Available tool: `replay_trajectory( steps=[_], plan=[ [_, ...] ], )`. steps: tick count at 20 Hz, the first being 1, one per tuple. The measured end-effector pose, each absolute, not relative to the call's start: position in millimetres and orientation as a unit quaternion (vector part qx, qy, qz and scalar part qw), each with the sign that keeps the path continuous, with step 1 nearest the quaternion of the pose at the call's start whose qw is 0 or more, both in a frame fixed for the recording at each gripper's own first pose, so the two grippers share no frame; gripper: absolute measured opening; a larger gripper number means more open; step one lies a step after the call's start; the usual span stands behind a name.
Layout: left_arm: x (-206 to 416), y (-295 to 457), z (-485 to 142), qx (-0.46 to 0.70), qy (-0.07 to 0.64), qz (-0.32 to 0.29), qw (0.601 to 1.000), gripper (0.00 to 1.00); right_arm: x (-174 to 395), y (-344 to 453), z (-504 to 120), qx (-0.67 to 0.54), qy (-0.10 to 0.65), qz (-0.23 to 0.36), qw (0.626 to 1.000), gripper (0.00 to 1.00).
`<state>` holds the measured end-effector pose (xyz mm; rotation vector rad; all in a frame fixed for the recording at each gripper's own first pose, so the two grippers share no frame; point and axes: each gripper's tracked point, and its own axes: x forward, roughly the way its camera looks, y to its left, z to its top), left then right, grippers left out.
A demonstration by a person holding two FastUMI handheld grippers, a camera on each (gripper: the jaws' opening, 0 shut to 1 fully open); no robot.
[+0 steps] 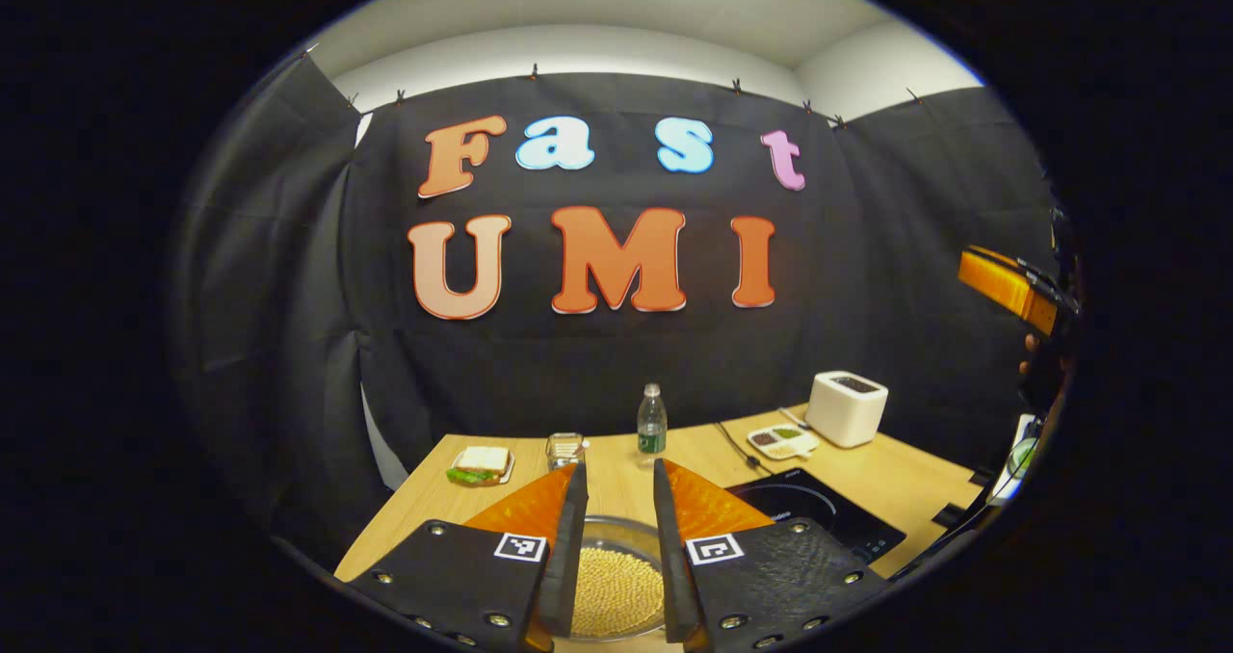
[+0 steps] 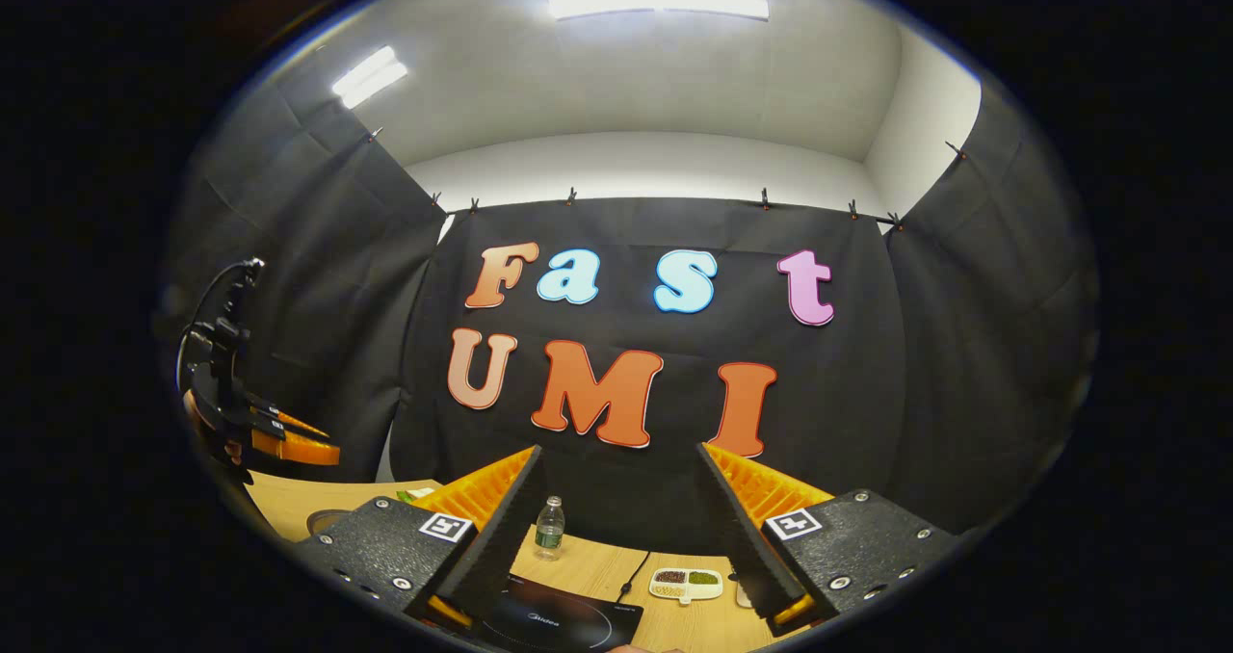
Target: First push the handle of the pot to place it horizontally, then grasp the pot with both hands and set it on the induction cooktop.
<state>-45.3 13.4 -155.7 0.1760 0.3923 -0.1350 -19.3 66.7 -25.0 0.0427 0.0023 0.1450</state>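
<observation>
Light wooden counter, left gripper hovering narrowly parted above round metal pot of yellow beans, black induction cooktop just beside it, right gripper spreading wide, holding nothing.

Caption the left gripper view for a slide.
Left gripper open above the bean-filled pot on the wooden table, induction cooktop alongside.

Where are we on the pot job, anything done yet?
Nothing looks done. The pot, full of pale grains, sits on the table left of the cooktop, not on it; its handle isn't visible. Left tongs hover open above it; right tongs are open in the air. Handle push, two-handed grasp and placing remain.
</observation>
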Motion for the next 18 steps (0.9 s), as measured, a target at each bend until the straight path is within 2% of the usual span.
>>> replay_trajectory(
  steps=[1, 2, 6, 8, 14, 18],
  plan=[
    [-47, 15, -169, 0.090, 0.212, -0.067, 0.971, 0.37, -20, 67, -28, 0.021, 0.003, 0.073, 0.997, 0.95],
    [-52, 17, -183, 0.090, 0.234, -0.068, 0.966, 0.24, -19, 66, -30, 0.021, 0.005, 0.072, 0.997, 0.95],
    [-73, 22, -226, 0.086, 0.306, -0.071, 0.945, 0.20, -20, 62, -41, 0.023, 0.002, 0.075, 0.997, 0.95],
    [-80, 22, -243, 0.078, 0.339, -0.074, 0.935, 0.09, -21, 63, -53, 0.024, 0.007, 0.081, 0.996, 0.95],
    [-116, 20, -293, 0.095, 0.434, -0.086, 0.892, 0.07, -18, 60, -79, 0.025, 0.013, 0.084, 0.996, 0.95],
    [-139, 14, -323, 0.089, 0.485, -0.092, 0.865, 0.10, -17, 61, -98, 0.020, 0.024, 0.087, 0.996, 0.95]
  ],
)
